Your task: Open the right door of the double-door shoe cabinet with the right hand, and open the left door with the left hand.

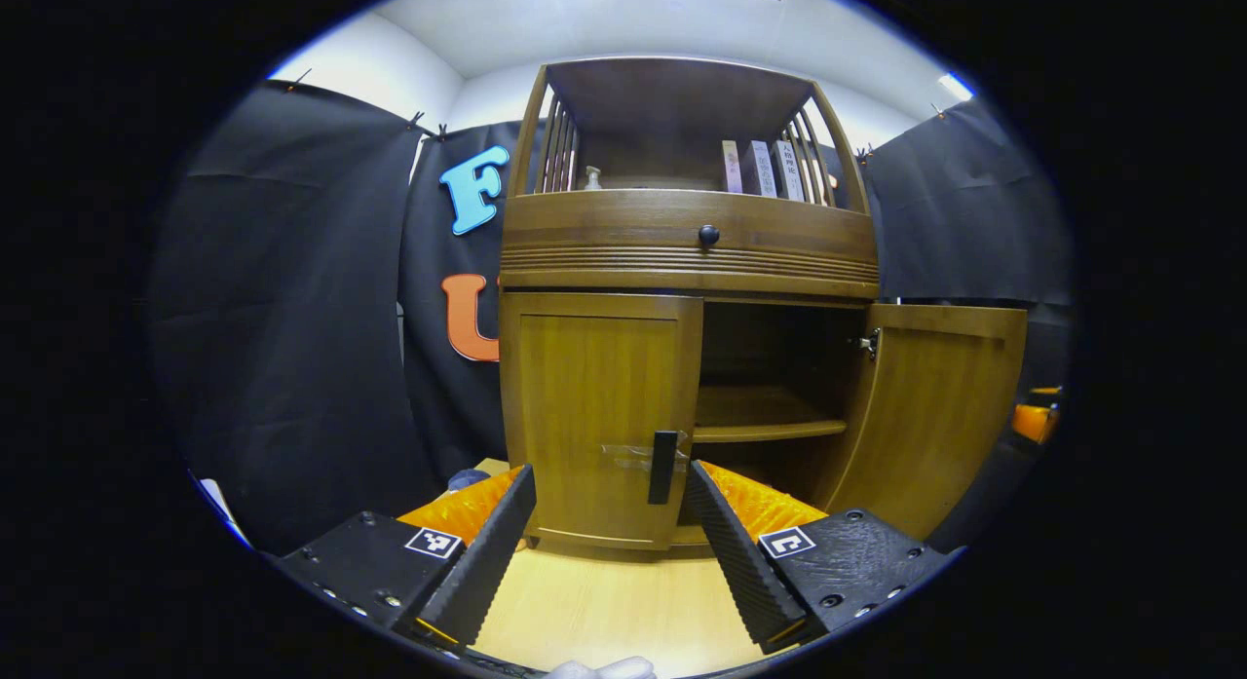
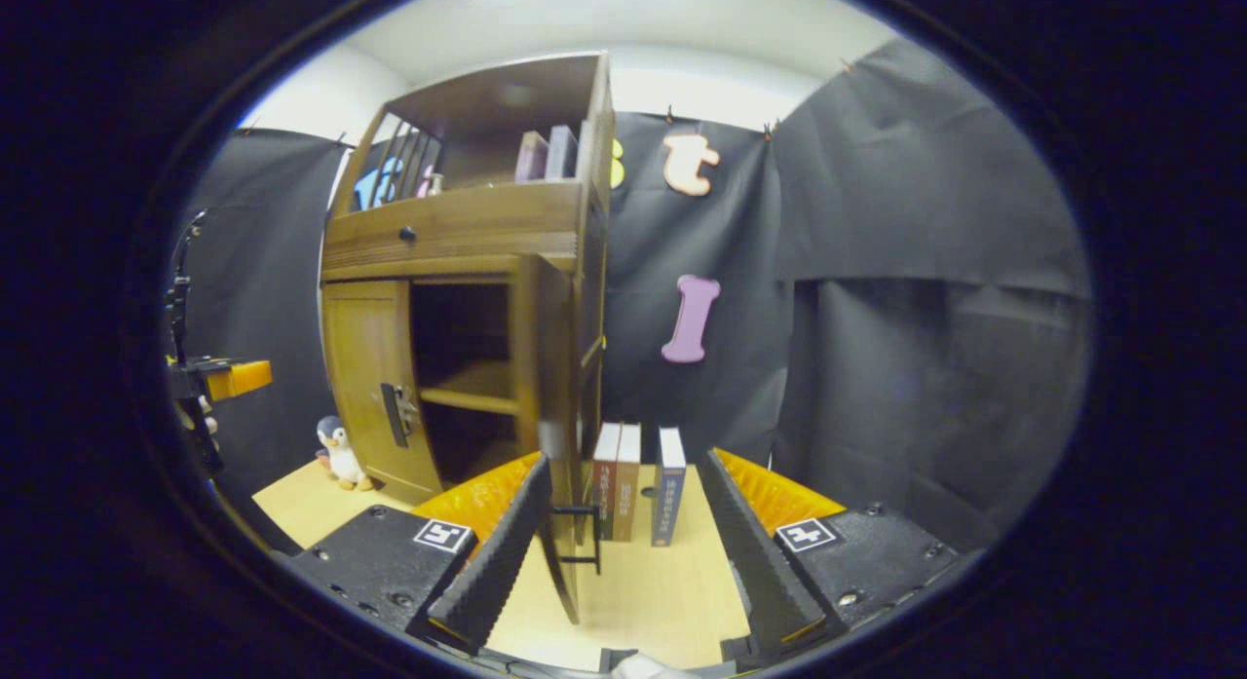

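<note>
The wooden shoe cabinet [image 1: 682, 250] stands straight ahead in the left gripper view. Its left door [image 1: 594, 406] is closed, with a black vertical handle [image 1: 663, 467] at its right edge. My left gripper [image 1: 611, 474] is open just in front of that door, the handle sitting between its fingertips, nearer the right one. The right door [image 1: 935, 406] is swung wide open, showing the inner shelf [image 1: 765, 428]. In the right gripper view that door [image 2: 550, 396] is edge-on, its black handle [image 2: 585, 535] beside my left finger. My right gripper [image 2: 625, 465] is open, not pressing on it.
Three books [image 2: 638, 494] stand on the light wooden table [image 2: 643, 601] right of the open door. A penguin toy [image 2: 338, 452] sits by the cabinet's left corner. Above the doors there is a drawer with a knob [image 1: 708, 235], and more books [image 1: 765, 168] stand on the top shelf.
</note>
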`<state>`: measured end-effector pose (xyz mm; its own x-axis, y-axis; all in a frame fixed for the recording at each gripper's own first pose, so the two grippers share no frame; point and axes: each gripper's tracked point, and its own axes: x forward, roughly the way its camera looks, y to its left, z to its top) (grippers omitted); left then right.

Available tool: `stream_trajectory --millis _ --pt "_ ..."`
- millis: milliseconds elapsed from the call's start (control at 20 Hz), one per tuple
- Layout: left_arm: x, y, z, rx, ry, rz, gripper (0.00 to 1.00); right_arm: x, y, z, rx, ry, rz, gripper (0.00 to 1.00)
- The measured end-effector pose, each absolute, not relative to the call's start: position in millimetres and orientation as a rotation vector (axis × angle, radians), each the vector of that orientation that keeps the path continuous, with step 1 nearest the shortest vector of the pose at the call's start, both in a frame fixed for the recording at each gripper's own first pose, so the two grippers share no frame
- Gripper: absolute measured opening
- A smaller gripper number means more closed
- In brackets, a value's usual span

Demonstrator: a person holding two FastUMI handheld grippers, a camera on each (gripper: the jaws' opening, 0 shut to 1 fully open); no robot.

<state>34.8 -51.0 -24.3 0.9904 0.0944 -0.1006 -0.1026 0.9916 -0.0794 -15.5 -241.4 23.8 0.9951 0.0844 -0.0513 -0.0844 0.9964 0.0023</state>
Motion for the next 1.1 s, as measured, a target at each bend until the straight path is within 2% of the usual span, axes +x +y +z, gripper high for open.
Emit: stream_trajectory --millis 50,100,300,450,600,750,1100 --pt "37 -46 -26 -0.082 0.098 0.099 0.84 -23 -223 29 -0.007 0.03 0.075 0.99" --pt "41 -42 -29 -0.08 0.099 0.094 0.95 -30 -195 30 -0.012 0.014 0.094 0.99" --pt "54 -39 -44 -0.077 0.11 0.057 0.95 -45 -101 23 -0.026 -0.027 0.129 1.0" --pt "63 -39 -57 -0.055 0.109 0.024 0.95 -35 -58 6 0.008 0.031 0.197 1.0" --pt "82 -41 -71 -0.056 0.108 -0.005 0.95 -34 -47 -2 0.048 0.081 0.206 1.0" --pt "114 -47 -82 -0.074 0.092 -0.028 0.95 -35 -51 -6 0.054 0.116 0.161 0.98" --pt "211 -77 -124 -0.051 0.073 -0.084 0.95 -39 -70 -4 -0.005 0.175 0.039 1.0"
